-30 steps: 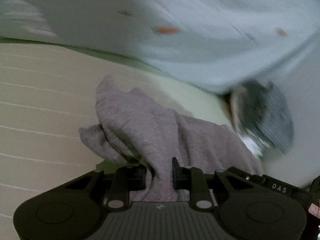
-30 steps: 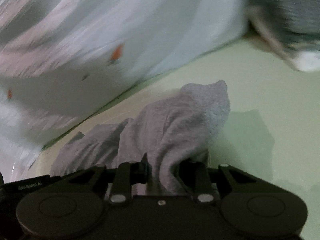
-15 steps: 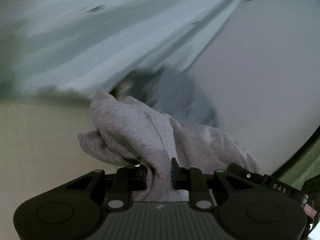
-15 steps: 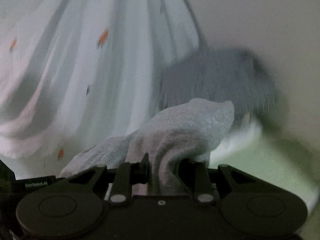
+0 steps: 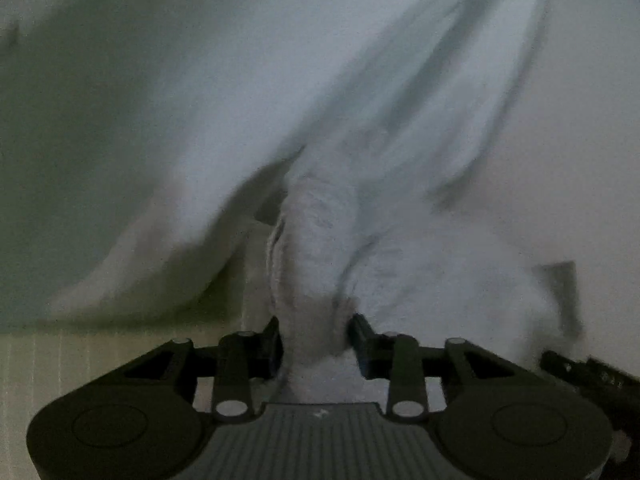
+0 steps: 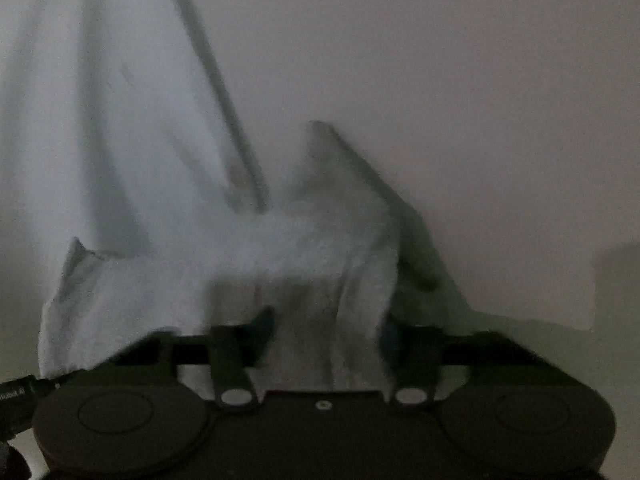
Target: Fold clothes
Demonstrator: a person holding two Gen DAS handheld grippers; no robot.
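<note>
A grey knit garment is bunched between the fingers of my left gripper, which is shut on it. Its other end is pinched in my right gripper, also shut on the fabric. Both views are dim and motion-blurred. The cloth stands up in folds ahead of each gripper and hangs off to the side, toward the right in the left wrist view and toward the left in the right wrist view. The rest of the garment is hidden.
A pale sheet with long folds hangs behind the garment, also seen in the right wrist view as white drapery. A plain wall fills the right. A striped cream surface shows low left.
Both grippers have swung upward with the garment held; the green bed surface and the dark grey clothing item have dropped out of view, and sheet and wall now fill the frames.
</note>
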